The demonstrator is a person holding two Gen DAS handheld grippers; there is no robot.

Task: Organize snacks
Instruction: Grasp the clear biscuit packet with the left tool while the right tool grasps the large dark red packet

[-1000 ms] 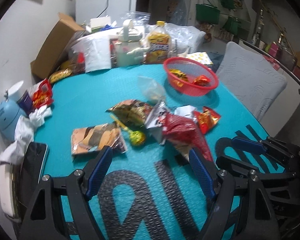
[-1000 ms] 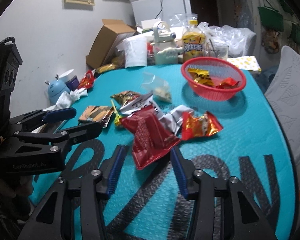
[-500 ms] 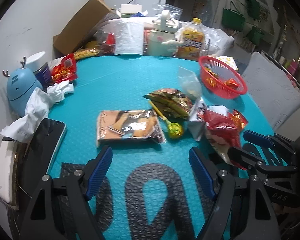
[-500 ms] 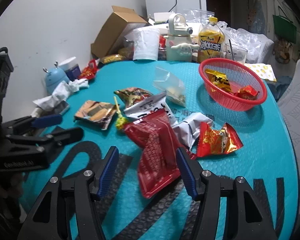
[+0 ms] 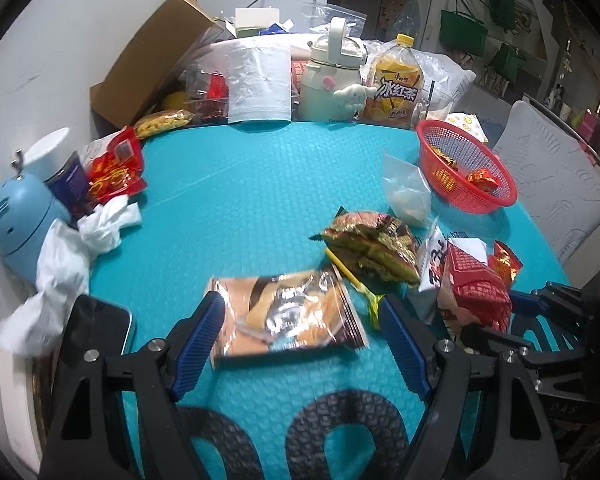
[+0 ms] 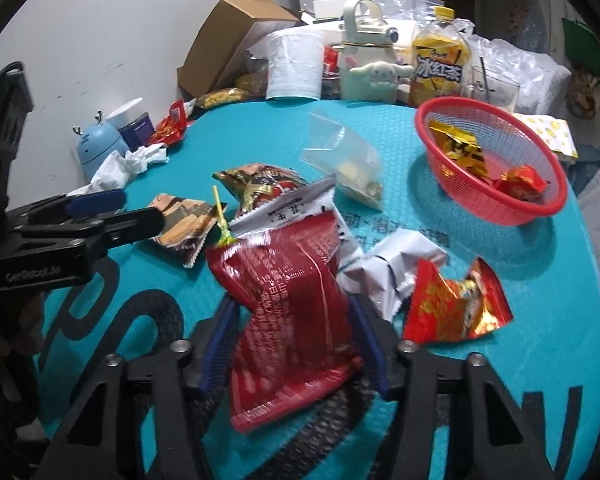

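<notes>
On the teal mat, my left gripper (image 5: pixel 300 340) is open, its blue pads either side of a flat orange-brown snack packet (image 5: pixel 288 316) without pressing it. My right gripper (image 6: pixel 294 340) is closing; its pads pinch a red snack packet (image 6: pixel 288 292) at its crumpled waist. A white packet (image 6: pixel 296 204), a dark gold packet (image 5: pixel 372 244), a yellow-stick lollipop (image 6: pixel 220 220), a clear zip bag (image 6: pixel 348 164) and a red-gold packet (image 6: pixel 456 304) lie around it. The red mesh basket (image 6: pixel 496 216) at the far right holds two wrapped snacks.
A phone (image 5: pixel 96 332), crumpled tissue (image 5: pixel 100 224) and a blue gadget (image 5: pixel 20 216) line the left edge. At the back stand a cardboard box (image 5: pixel 148 60), a white jug (image 5: pixel 328 80) and a tea bottle (image 5: pixel 392 84). A grey chair (image 5: pixel 552 176) is on the right.
My left gripper came forward until its fingers straddle the orange-brown packet. My right gripper advanced over the red packet and its jaws narrowed onto it, crumpling it.
</notes>
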